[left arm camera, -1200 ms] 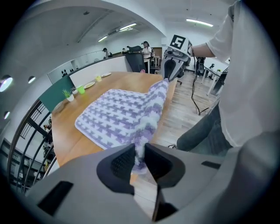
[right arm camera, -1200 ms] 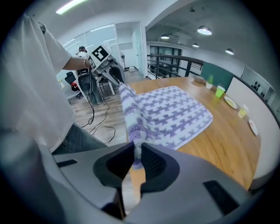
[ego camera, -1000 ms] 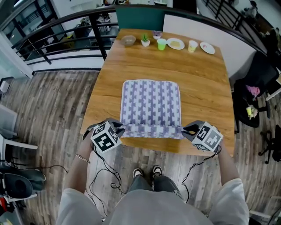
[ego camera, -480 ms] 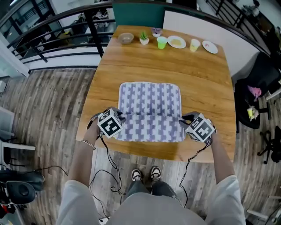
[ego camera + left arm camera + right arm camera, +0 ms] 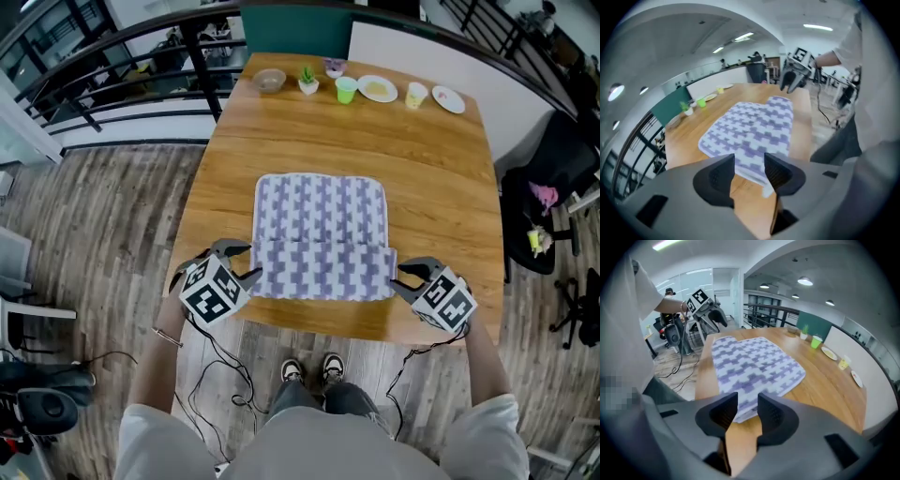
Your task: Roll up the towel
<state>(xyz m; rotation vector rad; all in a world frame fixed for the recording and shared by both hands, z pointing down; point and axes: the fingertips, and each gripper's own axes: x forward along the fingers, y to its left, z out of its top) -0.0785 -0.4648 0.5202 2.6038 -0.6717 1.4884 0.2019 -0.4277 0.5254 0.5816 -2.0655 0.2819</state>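
Now we see the towel (image 5: 322, 211) lying flat on the wooden table (image 5: 431, 187), towards its near edge, with its near part folded over once towards the far side. The folded band's long axis runs left to right, while the single layer stretches away to the far side. We hold the left gripper (image 5: 246, 263) just beside the band's left end and the right gripper (image 5: 405, 278) just beside its right end. Both tilt steeply down and point inwards at the towel, with our forearms coming in from the near side. In each gripper view the jaws stand apart. They have just been opening, and a towel corner shows beyond the gap with no pad pressing on it, so both have let go. A second ago we had both grippers closed at the near corners by the table's near edge, and the fold was only a narrow strip. Half a second ago they sat farther in, over the fold. Since then they have drawn back towards us and outwards, leaving the wider fold lying on its own.
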